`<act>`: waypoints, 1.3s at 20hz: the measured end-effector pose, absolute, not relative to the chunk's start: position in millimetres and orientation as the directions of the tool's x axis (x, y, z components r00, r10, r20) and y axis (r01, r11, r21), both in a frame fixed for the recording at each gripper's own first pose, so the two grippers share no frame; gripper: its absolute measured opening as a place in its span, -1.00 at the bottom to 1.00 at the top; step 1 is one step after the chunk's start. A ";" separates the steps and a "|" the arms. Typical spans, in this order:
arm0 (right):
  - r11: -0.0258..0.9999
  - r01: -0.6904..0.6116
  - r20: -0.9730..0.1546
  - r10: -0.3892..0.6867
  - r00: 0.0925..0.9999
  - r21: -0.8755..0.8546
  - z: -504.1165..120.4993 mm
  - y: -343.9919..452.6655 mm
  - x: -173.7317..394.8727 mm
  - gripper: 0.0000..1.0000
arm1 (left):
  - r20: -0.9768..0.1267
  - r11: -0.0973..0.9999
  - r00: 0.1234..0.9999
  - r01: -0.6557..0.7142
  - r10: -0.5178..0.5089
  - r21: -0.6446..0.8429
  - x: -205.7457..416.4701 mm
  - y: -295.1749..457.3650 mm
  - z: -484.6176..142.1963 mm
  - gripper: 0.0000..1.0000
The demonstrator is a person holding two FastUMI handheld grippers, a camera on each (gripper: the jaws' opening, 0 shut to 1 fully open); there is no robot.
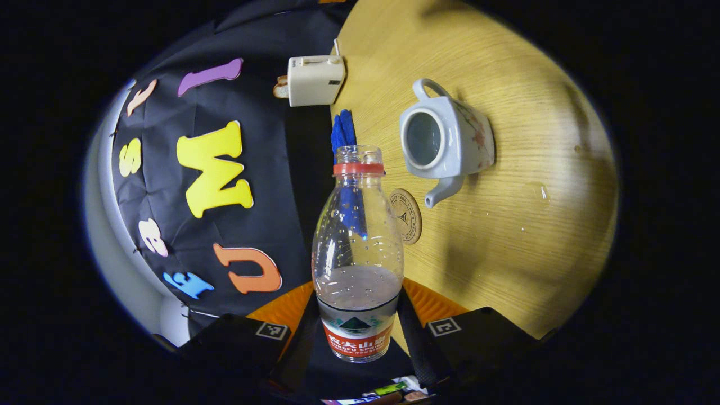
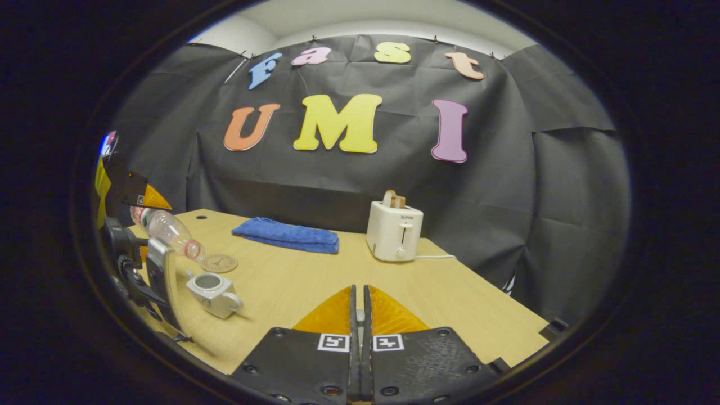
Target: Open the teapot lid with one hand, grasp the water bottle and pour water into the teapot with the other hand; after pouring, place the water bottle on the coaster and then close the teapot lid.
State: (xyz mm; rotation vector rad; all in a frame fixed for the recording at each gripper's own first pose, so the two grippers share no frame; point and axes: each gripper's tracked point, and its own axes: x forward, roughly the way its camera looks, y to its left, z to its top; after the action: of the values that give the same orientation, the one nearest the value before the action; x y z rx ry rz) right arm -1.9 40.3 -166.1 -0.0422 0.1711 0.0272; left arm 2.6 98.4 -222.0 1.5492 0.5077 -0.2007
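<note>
Lid off white ceramic teapot (image 1: 447,138); my left tool (image 1: 358,329) grips clear plastic water bottle (image 1: 358,253), tilted beside it. Right tool (image 2: 358,315) pressed closed, empty. Round cork coaster (image 1: 406,216) and lid-closing remain.

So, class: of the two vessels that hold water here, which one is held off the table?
The water bottle, gripped between the left gripper's fingers; the teapot stands lidless on the table.

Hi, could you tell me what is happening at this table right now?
A person's left tool grips a water bottle, uncapped and tilted, its mouth toward the open teapot on the table. The coaster lies bare beside the pot. The right tool is shut, held away near the toaster.
</note>
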 end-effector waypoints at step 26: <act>0.997 -0.036 -0.232 0.019 0.972 -0.068 -194.9 61.8 -2.5 -0.99 | -0.179 0.996 0.983 0.014 -0.029 -0.085 68.3 80.4 -173.7 0.53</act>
State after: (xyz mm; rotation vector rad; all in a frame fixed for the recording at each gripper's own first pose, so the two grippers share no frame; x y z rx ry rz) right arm -2.5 61.8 -194.9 -0.0722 0.2338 0.0275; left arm 68.3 80.4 -173.7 -0.0835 0.1810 -0.0213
